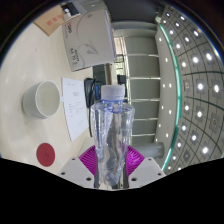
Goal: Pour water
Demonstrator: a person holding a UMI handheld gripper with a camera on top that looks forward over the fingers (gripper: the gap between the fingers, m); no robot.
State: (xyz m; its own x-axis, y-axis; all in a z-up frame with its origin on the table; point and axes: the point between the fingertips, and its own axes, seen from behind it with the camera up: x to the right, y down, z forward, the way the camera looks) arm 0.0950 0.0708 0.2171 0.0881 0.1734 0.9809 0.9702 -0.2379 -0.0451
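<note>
A clear plastic water bottle (112,135) with a white cap stands upright between my fingers, its lower body pressed by both purple pads (92,158). My gripper (111,165) is shut on the bottle and holds it above the surface. A white cup (41,98) sits on the table to the left, beyond the fingers and apart from the bottle. The bottle's base is hidden behind the gripper body.
A white sheet of paper (74,106) lies between the cup and the bottle. A red round object (45,153) lies near the left finger. A white box (86,38) sits further back. A lit curved panel (196,80) runs along the right.
</note>
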